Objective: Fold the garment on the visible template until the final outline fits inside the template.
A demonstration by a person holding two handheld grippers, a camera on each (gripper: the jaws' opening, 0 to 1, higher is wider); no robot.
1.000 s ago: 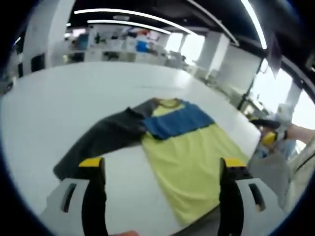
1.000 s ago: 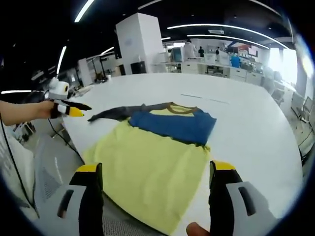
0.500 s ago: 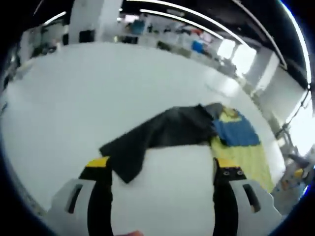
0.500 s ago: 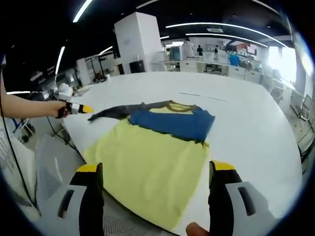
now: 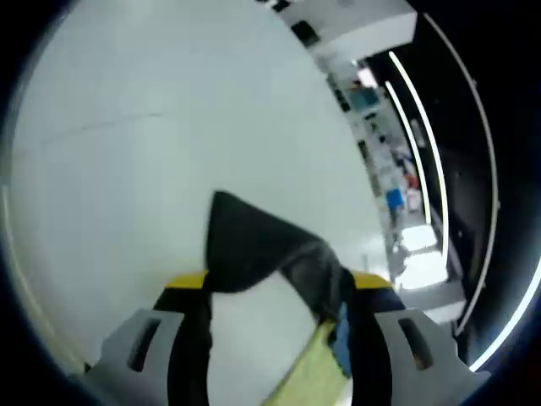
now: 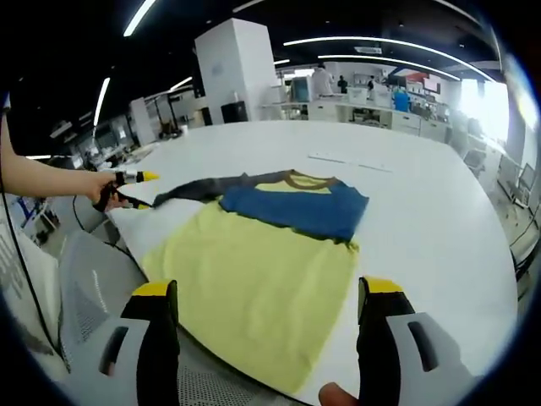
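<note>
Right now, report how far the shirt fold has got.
Done: one sleeve appears folded in; the blue band lies across the yellow body. In hand: the left gripper is open at the tip of the dark sleeve, not yet gripping. Left: fold that sleeve in and fold the body, part of which overhangs the table. No template outline visible.

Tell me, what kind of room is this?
Probably a big lab or workshop. A huge white table holds a yellow and blue shirt, long strip lights hang overhead, and cluttered workbenches stand at the back.

Bare table right of garment
</note>
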